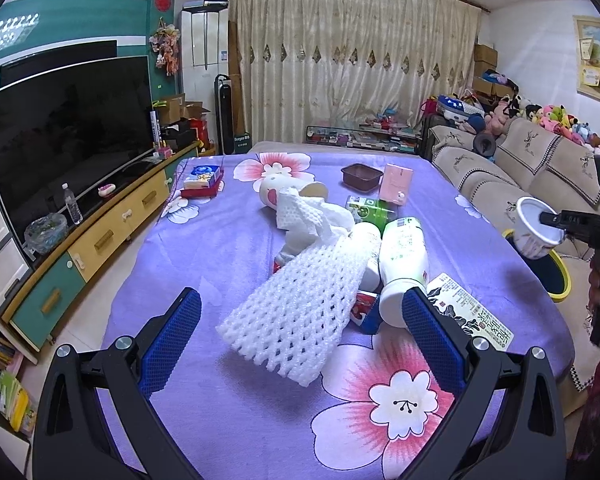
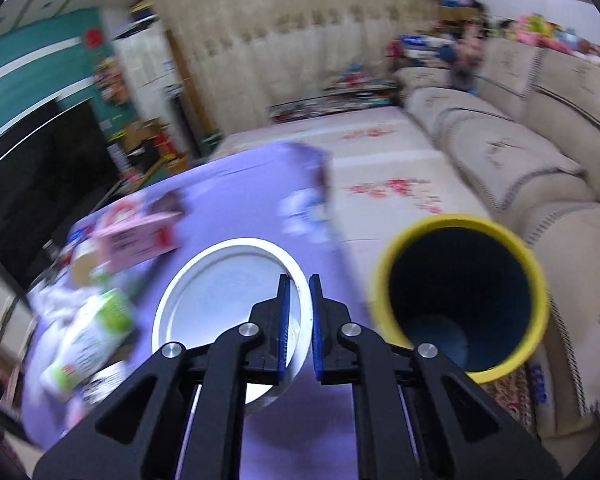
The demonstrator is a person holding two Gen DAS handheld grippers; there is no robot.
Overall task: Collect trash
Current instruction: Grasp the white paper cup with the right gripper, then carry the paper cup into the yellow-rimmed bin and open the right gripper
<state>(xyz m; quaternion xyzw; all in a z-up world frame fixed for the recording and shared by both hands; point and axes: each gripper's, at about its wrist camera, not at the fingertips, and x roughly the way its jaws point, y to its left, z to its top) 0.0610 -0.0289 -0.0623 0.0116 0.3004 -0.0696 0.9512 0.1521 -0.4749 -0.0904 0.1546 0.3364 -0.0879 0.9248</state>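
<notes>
Showing only in right view: bin [image 2: 536,276] beside cup [image 2: 204,280].

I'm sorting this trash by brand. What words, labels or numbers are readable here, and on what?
Nothing reads with certainty.
Flat carton: large black Chinese characters, sideways, not legible.
White bottle: green print, too small.
Green carton: logo only, blurred.
Tower fan: base label too small.
Right wrist view: all blurred.

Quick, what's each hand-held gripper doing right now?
Left hand-held gripper: open, empty, fingers either side of the foam net.
Right hand-held gripper: shut on the white cup's rim.
</notes>
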